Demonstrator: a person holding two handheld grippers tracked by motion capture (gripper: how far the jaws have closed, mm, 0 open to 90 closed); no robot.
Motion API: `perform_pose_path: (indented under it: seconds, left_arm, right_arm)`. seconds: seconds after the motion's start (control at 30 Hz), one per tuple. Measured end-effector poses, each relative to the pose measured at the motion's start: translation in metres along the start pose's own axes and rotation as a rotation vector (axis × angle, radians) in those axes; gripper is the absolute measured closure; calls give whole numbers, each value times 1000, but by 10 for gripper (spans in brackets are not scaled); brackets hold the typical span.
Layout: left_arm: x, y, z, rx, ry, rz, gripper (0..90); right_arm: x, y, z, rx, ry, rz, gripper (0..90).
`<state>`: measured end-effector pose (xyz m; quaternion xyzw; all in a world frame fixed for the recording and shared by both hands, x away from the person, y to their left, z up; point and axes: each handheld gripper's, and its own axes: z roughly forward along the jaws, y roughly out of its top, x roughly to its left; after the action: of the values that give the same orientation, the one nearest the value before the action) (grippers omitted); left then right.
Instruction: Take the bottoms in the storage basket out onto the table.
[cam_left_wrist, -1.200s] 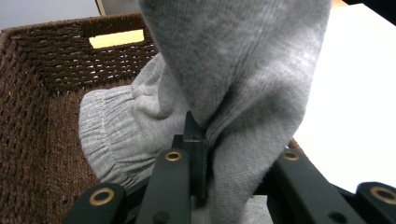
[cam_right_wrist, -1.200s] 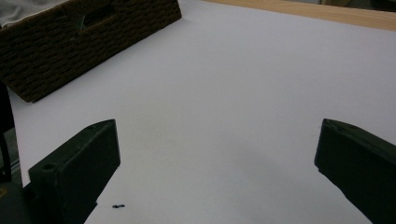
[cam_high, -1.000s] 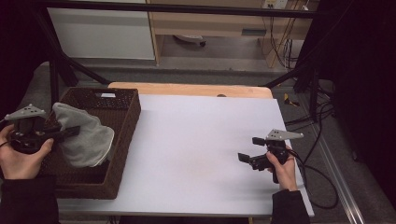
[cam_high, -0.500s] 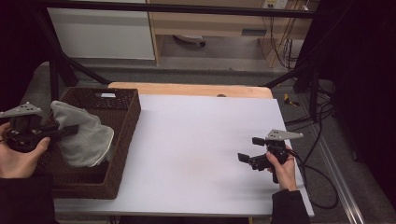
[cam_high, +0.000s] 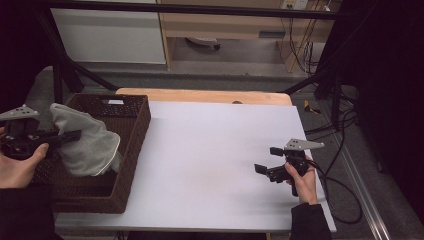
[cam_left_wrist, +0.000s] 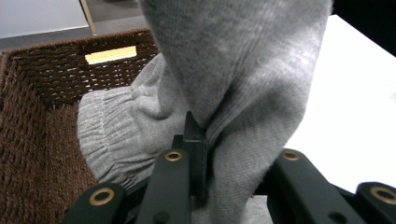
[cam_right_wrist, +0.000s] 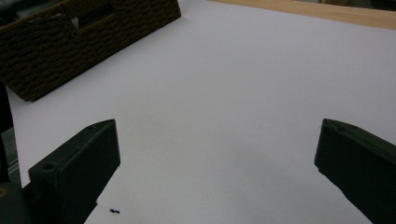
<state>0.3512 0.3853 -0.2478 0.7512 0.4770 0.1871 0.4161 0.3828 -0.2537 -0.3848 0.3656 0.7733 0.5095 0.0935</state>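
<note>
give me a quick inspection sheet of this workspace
surface: white table, bare in the middle
job's things: grey garment lifted partly out of the brown wicker basket at the table's left edge
clutter: nothing seen
grippers: left tongs clamped on the garment; right tongs open over the table, holding nothing
cables: black cable trails from the right tongs off the table's right side
surroundings: wooden shelving and dark frame bars behind
</note>
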Motion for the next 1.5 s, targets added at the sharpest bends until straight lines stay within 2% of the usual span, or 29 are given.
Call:
perform_pose_path:
  seconds: [0.5, 0.77, 0.9, 1.07, 1.5]
  left_arm:
    - [-4, 12, -9, -7, -22, 26, 751]
    - [-6, 21, -20, -24, -19, 40, 752]
    - [-9, 25, -24, -30, -31, 46, 752]
    - [-12, 28, -27, -25, -30, 56, 752]
    - [-20, 36, -31, -46, -55, 72, 752]
  right_arm:
    - [0, 0, 0, 3, 1, 1, 7]
    - [0, 0, -1, -1, -1, -1, 7]
    - [0, 0, 0, 0, -1, -1, 7]
    - [0, 0, 0, 3, 0, 0, 7]
    - [0, 0, 0, 2, 0, 1, 7]
